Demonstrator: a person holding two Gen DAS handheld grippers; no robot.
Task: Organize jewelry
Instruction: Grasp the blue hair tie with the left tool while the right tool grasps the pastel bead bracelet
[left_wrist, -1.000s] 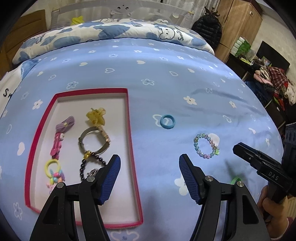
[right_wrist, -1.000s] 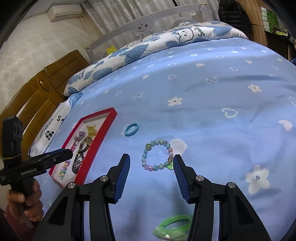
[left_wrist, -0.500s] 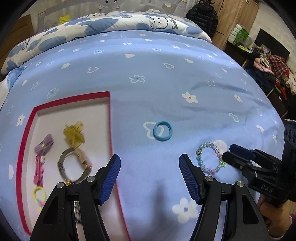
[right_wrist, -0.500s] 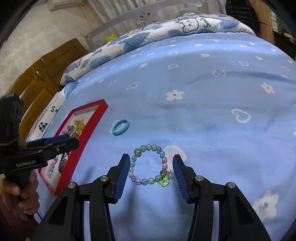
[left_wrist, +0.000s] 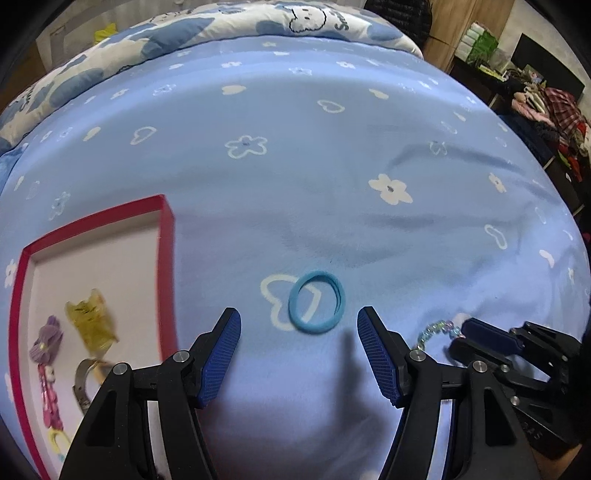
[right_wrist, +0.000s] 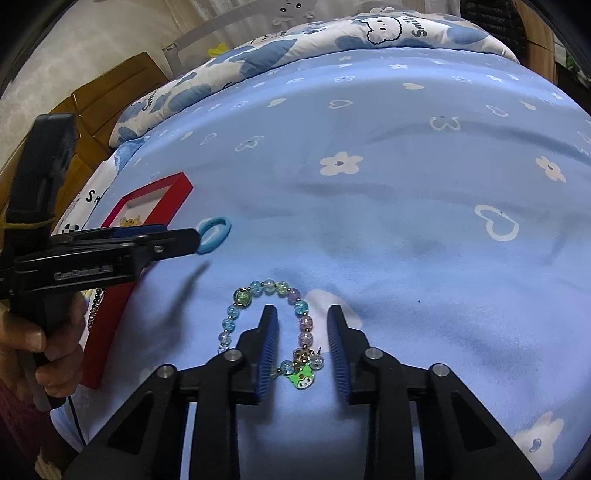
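Both tools advanced, right tool (right_wrist: 302, 345) straddling one bracelet (right_wrist: 269, 325)

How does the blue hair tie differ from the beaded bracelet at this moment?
The blue hair tie is a plain one-colour band; the beaded bracelet is a string of pastel beads with a green charm. The hair tie lies ahead of the open left gripper; the right gripper straddles the bracelet's side. Both lie on the bedspread.

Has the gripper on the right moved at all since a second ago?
Yes. The right gripper has come forward over the beaded bracelet, its fingers now straddling the charm side, and has narrowed.
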